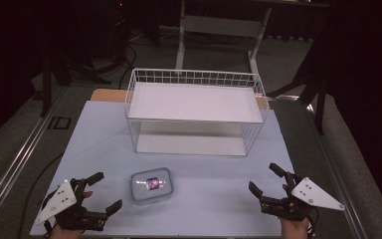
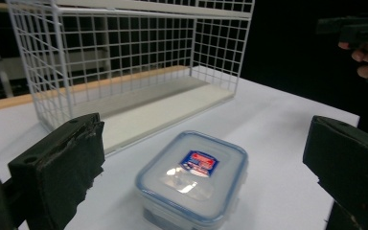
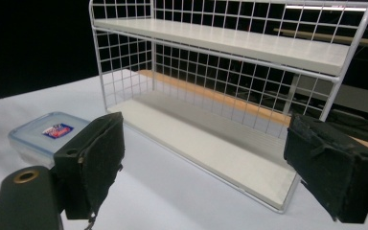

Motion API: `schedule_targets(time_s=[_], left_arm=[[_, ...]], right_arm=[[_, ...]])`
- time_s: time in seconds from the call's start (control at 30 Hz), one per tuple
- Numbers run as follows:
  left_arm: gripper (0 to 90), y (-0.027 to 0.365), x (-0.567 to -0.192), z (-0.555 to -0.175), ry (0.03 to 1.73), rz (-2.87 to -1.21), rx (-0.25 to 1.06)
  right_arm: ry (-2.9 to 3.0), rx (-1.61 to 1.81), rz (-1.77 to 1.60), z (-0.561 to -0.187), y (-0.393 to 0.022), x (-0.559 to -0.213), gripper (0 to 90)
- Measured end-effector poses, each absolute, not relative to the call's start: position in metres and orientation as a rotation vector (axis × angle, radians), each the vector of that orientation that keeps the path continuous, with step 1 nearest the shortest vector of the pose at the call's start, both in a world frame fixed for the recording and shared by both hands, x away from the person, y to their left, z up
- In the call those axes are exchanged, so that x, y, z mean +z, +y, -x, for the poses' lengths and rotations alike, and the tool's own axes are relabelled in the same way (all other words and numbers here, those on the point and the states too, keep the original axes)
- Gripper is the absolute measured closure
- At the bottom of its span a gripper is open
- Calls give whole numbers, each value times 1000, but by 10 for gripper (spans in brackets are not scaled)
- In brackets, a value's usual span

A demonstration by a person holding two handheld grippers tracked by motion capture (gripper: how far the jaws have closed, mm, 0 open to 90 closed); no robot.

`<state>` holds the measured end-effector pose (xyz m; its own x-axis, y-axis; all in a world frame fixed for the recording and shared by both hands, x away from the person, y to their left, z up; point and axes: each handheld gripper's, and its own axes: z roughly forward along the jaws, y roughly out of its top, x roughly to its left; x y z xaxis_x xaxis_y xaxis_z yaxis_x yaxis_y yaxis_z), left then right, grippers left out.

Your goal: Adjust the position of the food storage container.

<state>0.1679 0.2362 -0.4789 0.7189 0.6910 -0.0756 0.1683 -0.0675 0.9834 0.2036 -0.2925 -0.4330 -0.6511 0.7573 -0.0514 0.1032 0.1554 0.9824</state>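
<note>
A clear plastic container with a blue-rimmed lid and a red and blue label sits on the pale blue table near its front edge. My left gripper stands just left of it, open, with nothing between its jaws. In the left gripper view the container lies close ahead, between the lines of the two wide-apart jaws of my left gripper. My right gripper is open at the front right of the table, well away from the container. In the right gripper view, my right gripper faces the rack, and the container is at the far left.
A white wire rack with two flat shelves stands across the middle of the table, its open side facing me, and fills the background in the gripper views. Table legs and cables stand on the dark floor beyond.
</note>
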Motion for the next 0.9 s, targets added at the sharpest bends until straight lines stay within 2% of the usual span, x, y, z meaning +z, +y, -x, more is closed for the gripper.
schedule_targets(time_s=[0.13, 0.37, 0.6, 0.63, 0.7, 0.77, 0.8, 0.87, 0.9], left_arm=[[14, 231, -474, -166, 703, -1634, 514], [14, 225, -460, -163, 724, -1627, 442], [25, 239, -451, -168, 728, -1694, 399], [66, 242, -450, -169, 723, -1689, 398], [90, 247, -450, -171, 727, -1703, 399], [213, 250, -451, -172, 711, -1712, 401], [235, 251, -453, -174, 718, -1726, 391], [386, 253, -458, -177, 718, -1758, 379], [415, 254, -462, -179, 719, -1785, 352]], right_arm=[[1878, 1553, -825, -202, -292, -431, 130], [1830, 1560, -829, -197, -291, -424, 126], [1819, 1577, -810, -193, -288, -420, 126], [1821, 1580, -803, -192, -286, -419, 126], [1818, 1579, -797, -192, -284, -419, 126], [1824, 1585, -789, -192, -283, -418, 126], [1821, 1587, -789, -192, -283, -419, 127], [1830, 1588, -789, -192, -282, -419, 127], [1830, 1591, -794, -193, -282, -420, 127]])
